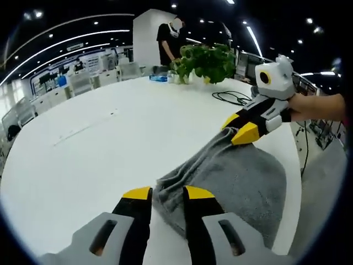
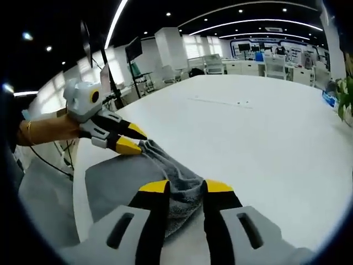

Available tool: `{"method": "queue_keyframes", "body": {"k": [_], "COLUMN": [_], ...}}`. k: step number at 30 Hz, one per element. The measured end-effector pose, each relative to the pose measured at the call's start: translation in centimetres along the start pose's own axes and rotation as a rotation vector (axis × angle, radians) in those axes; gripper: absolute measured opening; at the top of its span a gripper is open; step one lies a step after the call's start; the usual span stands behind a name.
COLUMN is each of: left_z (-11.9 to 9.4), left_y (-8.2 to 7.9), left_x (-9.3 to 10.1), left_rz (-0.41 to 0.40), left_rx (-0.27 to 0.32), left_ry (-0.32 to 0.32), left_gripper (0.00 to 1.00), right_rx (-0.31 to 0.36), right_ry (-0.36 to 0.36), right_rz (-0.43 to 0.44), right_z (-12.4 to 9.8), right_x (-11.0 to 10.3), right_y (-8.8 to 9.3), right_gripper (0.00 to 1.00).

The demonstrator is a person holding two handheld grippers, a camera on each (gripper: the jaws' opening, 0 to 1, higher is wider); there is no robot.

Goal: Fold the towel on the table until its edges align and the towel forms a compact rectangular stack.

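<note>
- The white table [image 1: 110, 138] is carrying everything, a broad pale top that is curving away from me in both gripper views.
- The grey towel [image 1: 242, 176] is lying at the near edge of the table, partly draping over that edge, with its inner side bunching into a raised ridge that is running between my two grippers.
- My left gripper [image 1: 167, 194] is clamping one end of that ridge: in the left gripper view the black, yellow-tipped jaws are standing to either side of the pinched cloth, and in the right gripper view it is coming in from the left, biting the far corner of the towel.
- My right gripper [image 2: 185, 187] is clamping the other end, its jaws closing on a thick gather of grey cloth; in the left gripper view it is coming in from the right, gripping the far corner.
- A leafy green plant [image 1: 207, 61] is standing near the far edge of the table.
- A black cable [image 1: 231, 97] is lying looped on the table between the plant and my right gripper.
- A person in dark clothes [image 1: 168, 38] is standing beyond the far edge.
</note>
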State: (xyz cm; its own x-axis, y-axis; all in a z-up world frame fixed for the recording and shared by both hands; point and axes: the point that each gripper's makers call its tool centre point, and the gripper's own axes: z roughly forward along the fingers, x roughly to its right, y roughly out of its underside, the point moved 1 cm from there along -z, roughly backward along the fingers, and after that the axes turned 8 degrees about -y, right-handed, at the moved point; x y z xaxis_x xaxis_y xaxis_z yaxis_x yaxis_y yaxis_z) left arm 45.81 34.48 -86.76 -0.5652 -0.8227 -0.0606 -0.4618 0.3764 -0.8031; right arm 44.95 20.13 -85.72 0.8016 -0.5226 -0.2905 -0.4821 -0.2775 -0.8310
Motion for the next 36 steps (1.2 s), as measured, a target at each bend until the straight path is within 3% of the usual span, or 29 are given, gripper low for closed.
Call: {"method": "queue_keyframes", "body": {"k": [8,12,17,20,23,30,34,36], "left_z": [0.8,1.1,1.8,2.1,2.5,2.9,2.6,2.0], "left_y": [1.4,1.5,1.8,1.7,1.5,1.1,0.9,0.6], "left_x": [-0.1,0.0,0.1,-0.2,-0.7,-1.2,-1.6,-2.6], "left_rz": [-0.139,-0.133,-0.122,-0.159,-0.186,-0.206,-0.230,-0.276], "left_rx": [-0.040,-0.040,-0.037,-0.034,-0.022,-0.019,-0.012,0.015], "left_ry": [0.009,-0.003,0.011,0.016,0.010,-0.025,-0.057,-0.123], "left_gripper": [0.23,0.21,0.11,0.10,0.10,0.10,0.13,0.16], "right_rx": [-0.035,-0.024,-0.046,-0.031,0.026,0.046,0.064,0.111], "right_ry": [0.090,0.056,0.075,0.070,0.073,0.124,0.150,0.165], "right_rz": [0.058,0.091,0.092,0.119,0.156,0.181,0.212,0.261], "right_z": [0.3,1.0,1.9,2.2,2.5,3.1,2.7,2.3], "right_x": [2.4,1.9,2.7,3.2,3.7,4.6,4.6,4.8], "right_y": [1.9,2.2,2.3,2.4,2.3,1.5,1.1,0.7], "right_gripper": [0.21,0.10,0.09,0.08,0.08,0.08,0.10,0.13]}}
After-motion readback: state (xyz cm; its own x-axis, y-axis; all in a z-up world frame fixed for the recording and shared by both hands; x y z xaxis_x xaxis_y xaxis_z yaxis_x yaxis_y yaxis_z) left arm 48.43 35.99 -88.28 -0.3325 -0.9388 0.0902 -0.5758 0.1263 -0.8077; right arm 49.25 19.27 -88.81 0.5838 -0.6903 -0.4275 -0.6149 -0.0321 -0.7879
